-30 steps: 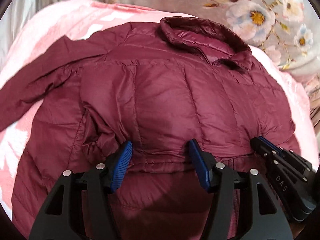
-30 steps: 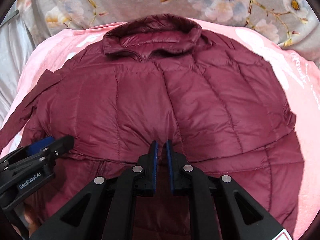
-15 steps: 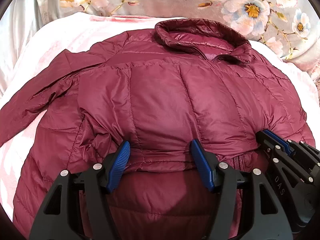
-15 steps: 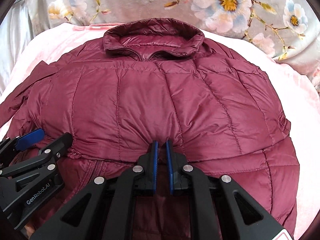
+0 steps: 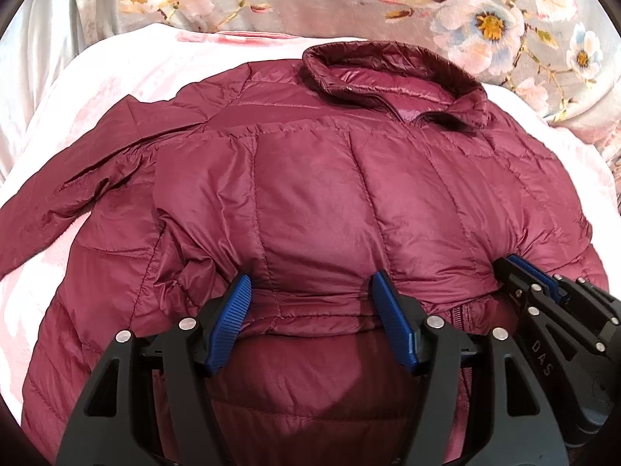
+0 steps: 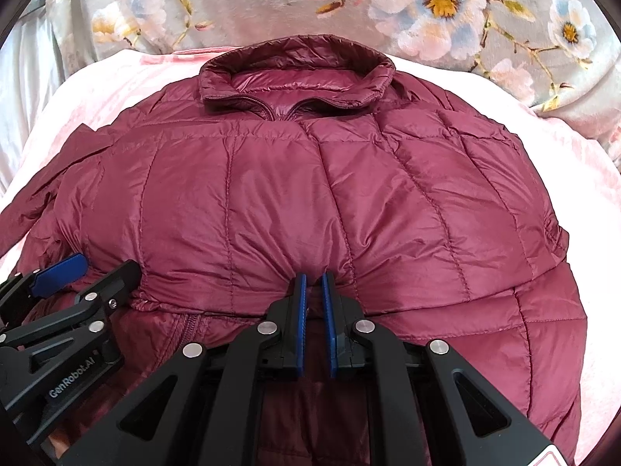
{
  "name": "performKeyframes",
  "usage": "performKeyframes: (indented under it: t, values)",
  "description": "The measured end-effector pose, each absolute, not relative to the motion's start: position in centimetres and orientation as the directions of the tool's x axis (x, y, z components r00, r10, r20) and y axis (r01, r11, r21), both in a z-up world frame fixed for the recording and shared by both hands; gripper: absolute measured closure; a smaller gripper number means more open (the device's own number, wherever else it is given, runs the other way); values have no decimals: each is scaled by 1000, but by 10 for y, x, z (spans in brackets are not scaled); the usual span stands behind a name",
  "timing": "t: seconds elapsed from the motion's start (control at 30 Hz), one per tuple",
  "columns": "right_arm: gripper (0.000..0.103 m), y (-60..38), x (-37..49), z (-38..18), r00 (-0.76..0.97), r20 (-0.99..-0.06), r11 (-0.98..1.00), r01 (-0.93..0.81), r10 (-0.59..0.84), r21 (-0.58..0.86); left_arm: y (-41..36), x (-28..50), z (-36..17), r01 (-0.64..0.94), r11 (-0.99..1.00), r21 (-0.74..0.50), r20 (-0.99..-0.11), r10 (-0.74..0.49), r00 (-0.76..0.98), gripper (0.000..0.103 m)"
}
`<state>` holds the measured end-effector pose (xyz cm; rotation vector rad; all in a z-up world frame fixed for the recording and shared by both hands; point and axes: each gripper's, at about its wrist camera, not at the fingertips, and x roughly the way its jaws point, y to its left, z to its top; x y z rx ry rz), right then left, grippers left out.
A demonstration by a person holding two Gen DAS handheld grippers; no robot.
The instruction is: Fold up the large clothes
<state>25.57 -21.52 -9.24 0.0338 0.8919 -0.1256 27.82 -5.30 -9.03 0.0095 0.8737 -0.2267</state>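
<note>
A maroon quilted puffer jacket (image 5: 310,194) lies collar-away on a pink blanket, its bottom part folded up over the chest; it also fills the right wrist view (image 6: 310,194). My left gripper (image 5: 310,291) is open, its blue pads straddling the folded hem edge without pinching it. My right gripper (image 6: 314,283) is shut on the folded hem of the jacket, to the right of the left one; it shows in the left wrist view (image 5: 524,272). The left gripper shows at the left of the right wrist view (image 6: 93,272). One sleeve (image 5: 70,190) sticks out to the left.
The pink blanket (image 5: 128,70) lies under the jacket. A grey floral cover (image 6: 427,4) runs along the far side beyond the collar. White sheet (image 5: 27,62) shows at the far left.
Both grippers have carried the folded hem farther up the jacket toward the collar. The left jaws stay open and the right jaws stay shut on the hem.
</note>
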Motion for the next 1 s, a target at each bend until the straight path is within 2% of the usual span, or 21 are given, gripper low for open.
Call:
performKeyframes:
  t: [0.1,0.2,0.27,0.37,0.4,0.43,0.53,0.63,0.77,0.83,0.9,0.93,0.97,1.0]
  values:
    - [93,-216,256,-92,621,-778,992,123,-97,-26,-32,273,-79,162,973,-165,-739,-231,633,40]
    - [93,-217,256,-92,623,-778,992,123,-83,-8,21,260,-55,75,959,-272,-713,-254,653,39]
    - [92,-221,252,-89,629,-774,992,127,-68,16,62,254,-43,9,955,-298,-701,-225,677,32]
    - [74,-224,230,-72,656,-752,986,157,-65,52,157,247,-31,-171,940,-294,-695,-87,713,21]
    - [64,-224,220,-67,669,-741,985,159,-57,68,182,246,-32,-221,929,-298,-702,-57,710,21]
    - [59,-223,210,-62,678,-733,984,160,-54,75,221,245,-35,-294,903,-314,-718,-23,696,21]
    - [58,-217,188,-56,680,-731,989,141,-57,54,325,238,-55,-495,772,-400,-759,25,651,21]
    - [57,-211,173,-58,665,-744,991,133,-65,32,386,230,-66,-595,661,-457,-758,60,649,21]
    - [57,-210,165,-67,635,-772,986,141,-19,93,429,234,-83,-626,564,-538,-739,42,673,21]
    - [57,-205,163,-69,631,-776,988,133,-20,83,430,241,-82,-627,574,-526,-733,68,677,22]
    - [57,-198,163,-70,628,-777,992,117,-40,43,431,256,-81,-620,599,-507,-738,70,671,41]
    - [57,-196,162,-70,629,-776,993,111,-46,30,428,260,-83,-608,608,-511,-742,46,669,74]
    - [57,-194,162,-70,630,-775,994,105,-51,20,427,266,-84,-594,609,-526,-744,8,668,100]
    - [56,-193,162,-69,631,-774,995,102,-55,13,422,269,-81,-585,609,-535,-742,-7,671,99]
